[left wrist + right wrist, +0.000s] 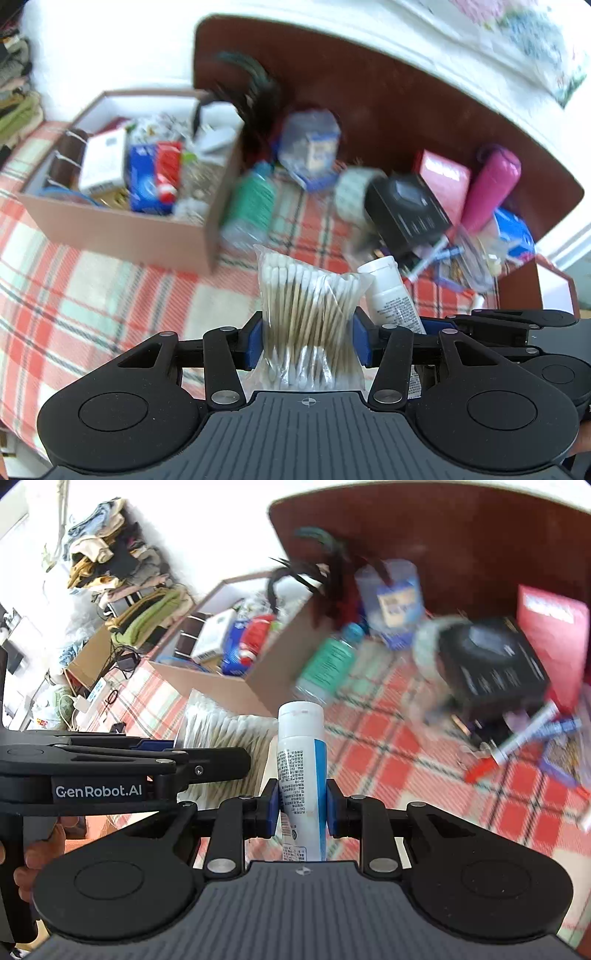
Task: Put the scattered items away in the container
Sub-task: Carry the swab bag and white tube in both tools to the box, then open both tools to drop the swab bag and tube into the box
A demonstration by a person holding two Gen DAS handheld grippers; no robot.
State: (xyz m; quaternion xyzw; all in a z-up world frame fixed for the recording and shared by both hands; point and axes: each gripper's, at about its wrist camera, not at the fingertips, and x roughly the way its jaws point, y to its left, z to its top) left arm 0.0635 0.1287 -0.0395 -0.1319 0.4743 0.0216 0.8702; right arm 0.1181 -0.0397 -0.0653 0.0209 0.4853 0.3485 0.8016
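Note:
My left gripper (pixel 307 341) is shut on a clear bag of cotton swabs (pixel 308 306) and holds it above the plaid cloth. My right gripper (pixel 302 812) is shut on a white and blue bottle (pixel 302 775), upright between the blue pads. The bottle also shows in the left wrist view (pixel 391 295), just right of the swabs. The swab bag shows in the right wrist view (pixel 225 734), left of the bottle. The cardboard box (pixel 122 229), partly filled with packets, stands ahead to the left; it also shows in the right wrist view (pixel 207 683).
Scattered on the cloth: a green-labelled bottle (pixel 251 206), a black box (pixel 406 214), a pink box (pixel 445 181), a magenta bottle (pixel 491 184), a tape roll (pixel 351 188), a clear bag (pixel 310 147), pens (pixel 528 738). A dark feather item (pixel 255 99) leans at the box corner. A brown headboard (pixel 369 74) is behind.

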